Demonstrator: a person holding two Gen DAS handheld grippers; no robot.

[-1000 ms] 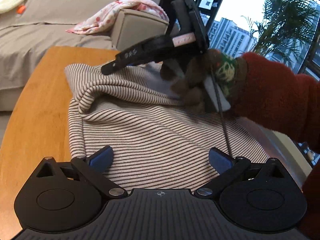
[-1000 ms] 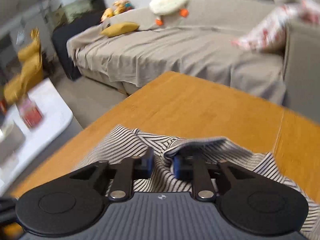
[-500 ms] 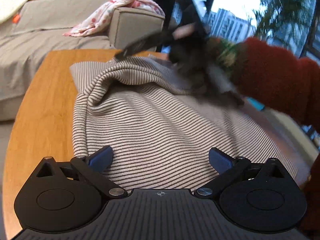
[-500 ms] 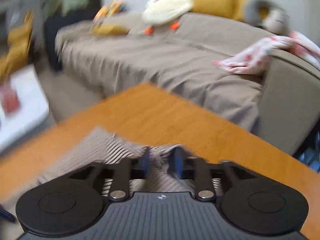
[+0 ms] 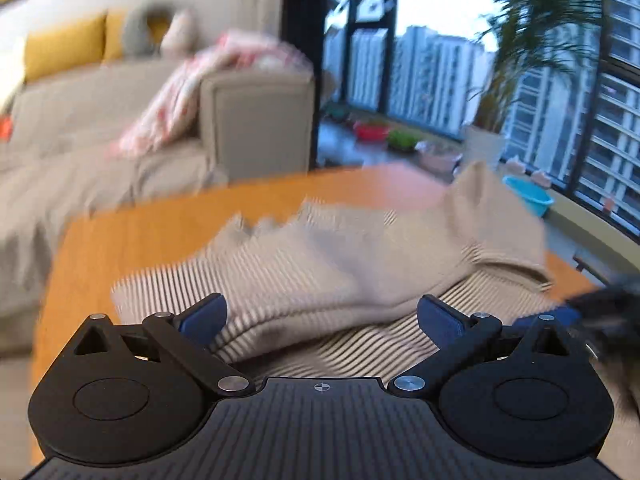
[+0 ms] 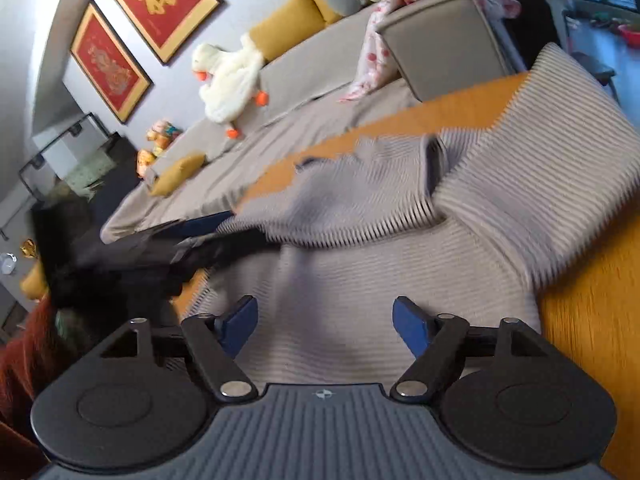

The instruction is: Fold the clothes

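Observation:
A beige striped knit garment point(image 5: 320, 264) lies on the orange wooden table point(image 5: 168, 224), with one part folded over the rest. My left gripper point(image 5: 320, 316) is open and empty just above its near edge. My right gripper point(image 6: 324, 324) is open and empty over the garment point(image 6: 400, 256). The left gripper shows blurred in the right wrist view point(image 6: 160, 248), at the garment's left edge. The right gripper's blurred edge shows at the far right of the left wrist view point(image 5: 600, 312).
A grey sofa point(image 5: 100, 132) stands beyond the table, with a pink patterned blanket point(image 6: 404, 20) over its arm and a white plush duck point(image 6: 228, 80) on it. Windows and a potted plant point(image 5: 520, 72) are at the right.
My right gripper has let go of the striped fabric and opened. The lifted part now lies folded over the garment. Both views have swung and the left gripper has moved nearer the garment.

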